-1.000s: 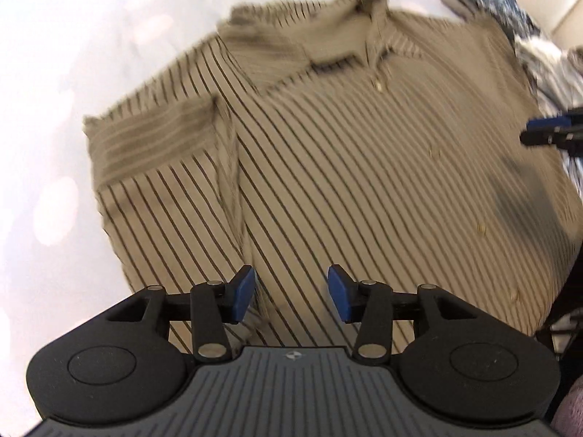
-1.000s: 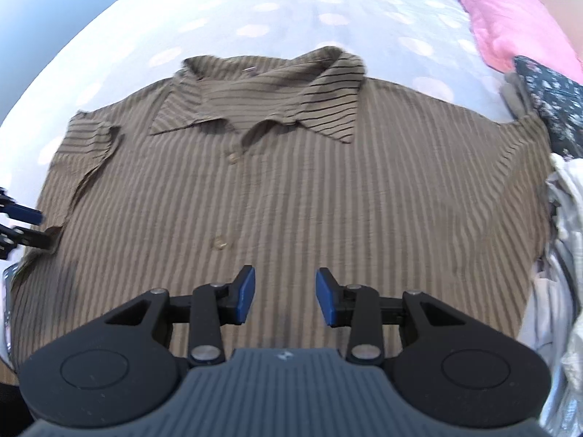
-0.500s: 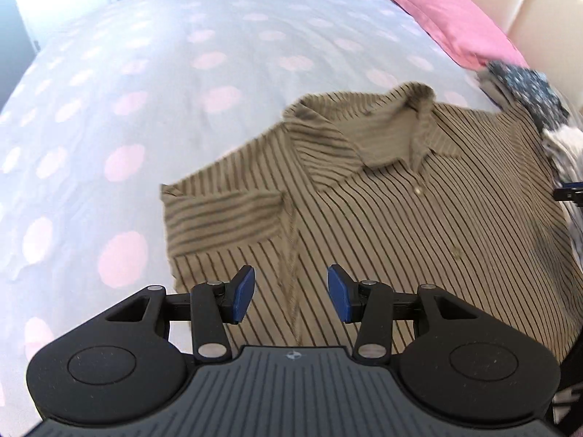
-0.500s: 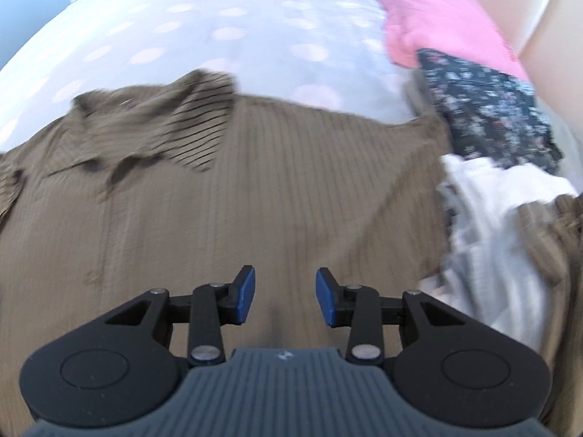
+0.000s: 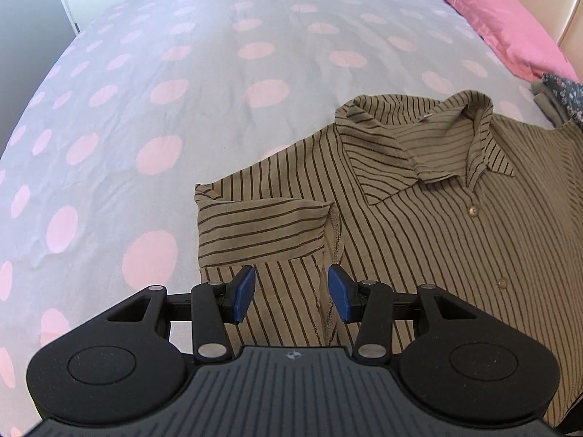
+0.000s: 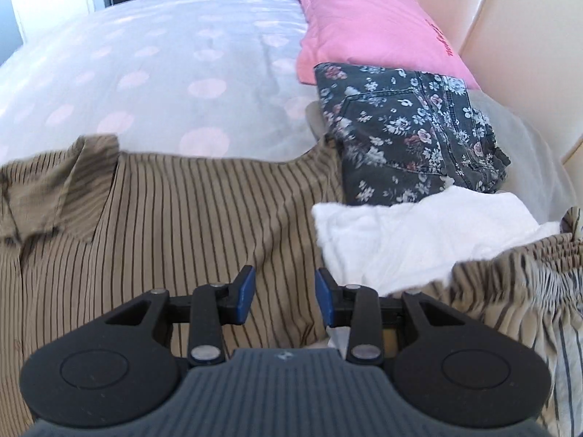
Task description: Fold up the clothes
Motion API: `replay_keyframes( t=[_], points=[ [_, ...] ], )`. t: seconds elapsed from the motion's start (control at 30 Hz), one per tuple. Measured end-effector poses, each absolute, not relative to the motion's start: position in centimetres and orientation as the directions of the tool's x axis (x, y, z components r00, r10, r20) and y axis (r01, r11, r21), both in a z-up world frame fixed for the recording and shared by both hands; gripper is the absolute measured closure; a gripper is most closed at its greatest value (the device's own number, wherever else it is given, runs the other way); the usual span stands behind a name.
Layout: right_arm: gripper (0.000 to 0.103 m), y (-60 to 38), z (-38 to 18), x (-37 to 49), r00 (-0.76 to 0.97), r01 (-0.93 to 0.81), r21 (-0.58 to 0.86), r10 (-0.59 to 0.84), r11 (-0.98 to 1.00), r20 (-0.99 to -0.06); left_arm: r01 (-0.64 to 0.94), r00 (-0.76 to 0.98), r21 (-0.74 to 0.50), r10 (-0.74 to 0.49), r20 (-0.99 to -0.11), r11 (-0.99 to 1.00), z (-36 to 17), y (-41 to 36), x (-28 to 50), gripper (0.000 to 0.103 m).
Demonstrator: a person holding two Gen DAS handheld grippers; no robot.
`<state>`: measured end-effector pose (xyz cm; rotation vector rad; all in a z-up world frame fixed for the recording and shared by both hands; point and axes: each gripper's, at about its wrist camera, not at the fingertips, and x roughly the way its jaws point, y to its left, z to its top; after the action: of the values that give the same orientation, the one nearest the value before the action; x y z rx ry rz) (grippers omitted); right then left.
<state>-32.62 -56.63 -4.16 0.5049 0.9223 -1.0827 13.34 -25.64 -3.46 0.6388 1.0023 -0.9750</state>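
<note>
A tan shirt with dark stripes (image 5: 437, 240) lies front up and buttoned on the bed, collar toward the far side. Its left short sleeve (image 5: 255, 229) is folded in over the body. My left gripper (image 5: 291, 293) hovers open above the shirt just below that sleeve, nothing between its blue pads. In the right wrist view the same shirt (image 6: 175, 218) spreads to the left, and my right gripper (image 6: 284, 293) stands open over its right edge, beside a white garment (image 6: 419, 236). Its jaws hold nothing.
The bed has a pale cover with pink dots (image 5: 182, 109). A pink pillow (image 6: 368, 22) lies by the cream headboard (image 6: 510, 36). Folded dark floral jeans (image 6: 408, 131) sit next to the shirt's right shoulder, and a striped gathered garment (image 6: 521, 284) lies at the right.
Both grippers have swung outward: the left view has shifted toward the shirt's left sleeve, the right view from the shirt's middle to its right edge and the clothes pile. The shirt has not moved.
</note>
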Motion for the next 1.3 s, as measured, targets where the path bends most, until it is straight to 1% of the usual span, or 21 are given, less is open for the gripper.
replay_keyframes(
  t=[0.23,0.43,0.63,0.83,0.87,0.93,1.0,1.07,1.17,1.3],
  points=[
    [0.064,-60.6,-4.0,-32.7,0.153,0.947,-0.036,-0.544,0.321,-0.825,0.895,0.202,0.031,-0.343,-0.917,0.445,-4.9,-26.5,13.7,0.061],
    [0.064,-65.3,-4.1,-31.6,0.135,0.953,-0.046,-0.553,0.300,-0.822,0.892,0.204,0.040,-0.321,-0.925,0.449,-5.9,-26.9,14.4,0.061],
    [0.064,-69.3,-5.8,-29.5,0.106,0.935,-0.093,-0.521,0.341,-0.847,0.893,0.208,0.060,-0.290,-0.934,0.447,-7.2,-27.0,15.1,0.061],
    [0.066,-71.8,-8.2,-28.0,0.020,0.937,-0.165,-0.520,0.308,-0.854,0.894,0.206,0.075,-0.258,-0.944,0.442,-8.4,-26.8,15.6,0.061],
    [0.068,-72.1,-8.6,-27.9,0.014,0.935,-0.173,-0.522,0.309,-0.853,0.895,0.205,0.076,-0.254,-0.945,0.440,-8.6,-26.8,15.7,0.061],
    [0.074,-72.7,-9.3,-27.8,0.003,0.934,-0.182,-0.519,0.306,-0.855,0.897,0.205,0.082,-0.245,-0.948,0.435,-8.9,-26.7,15.8,0.061],
    [0.092,-73.1,-9.8,-27.9,-0.016,0.935,-0.196,-0.517,0.296,-0.856,0.898,0.207,0.090,-0.235,-0.950,0.430,-9.2,-26.6,15.9,0.061],
    [0.099,-73.2,-10.0,-28.1,-0.021,0.937,-0.197,-0.518,0.288,-0.855,0.898,0.210,0.095,-0.229,-0.950,0.429,-9.4,-26.5,15.9,0.061],
    [0.102,-72.9,-9.5,-28.3,-0.005,0.940,-0.181,-0.518,0.289,-0.855,0.898,0.211,0.096,-0.230,-0.950,0.429,-9.5,-26.3,16.0,0.061],
    [0.102,-71.4,-7.6,-27.2,0.045,0.930,-0.153,-0.515,0.334,-0.856,0.900,0.212,0.093,-0.240,-0.947,0.427,-9.2,-26.2,16.0,0.061]
  ],
)
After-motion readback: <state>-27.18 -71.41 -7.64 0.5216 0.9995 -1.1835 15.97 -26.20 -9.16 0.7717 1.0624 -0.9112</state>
